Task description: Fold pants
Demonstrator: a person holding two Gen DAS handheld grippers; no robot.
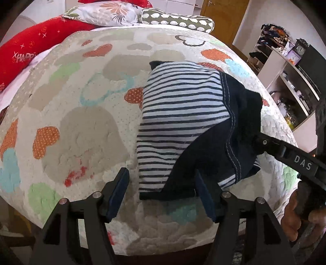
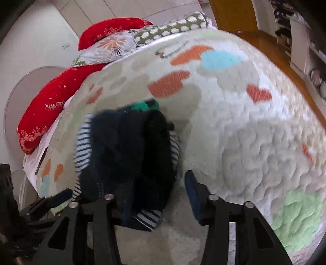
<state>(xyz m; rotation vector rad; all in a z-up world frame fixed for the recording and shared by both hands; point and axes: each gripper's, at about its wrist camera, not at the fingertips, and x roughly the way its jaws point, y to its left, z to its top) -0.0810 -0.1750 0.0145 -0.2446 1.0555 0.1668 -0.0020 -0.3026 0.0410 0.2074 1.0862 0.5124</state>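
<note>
The pants [image 1: 183, 126] are small, navy with blue-and-white stripes, and lie folded into a compact bundle on the patterned quilt [image 1: 85, 122]. My left gripper [image 1: 163, 189] is open just in front of the bundle's near edge, and its right finger touches the navy cloth. My right gripper [image 2: 154, 195] is open. Its left finger is hidden behind the pants [image 2: 126, 159], which fill the lower left of the blurred right wrist view. In the left wrist view the right gripper's finger [image 1: 285, 150] reaches the bundle's right side.
Red [image 1: 30, 51], floral [image 1: 106, 14] and dotted green [image 1: 177, 20] pillows lie at the bed's far end. Open shelves with clutter [image 1: 285, 67] stand to the right of the bed. A wooden door [image 1: 224, 16] is behind.
</note>
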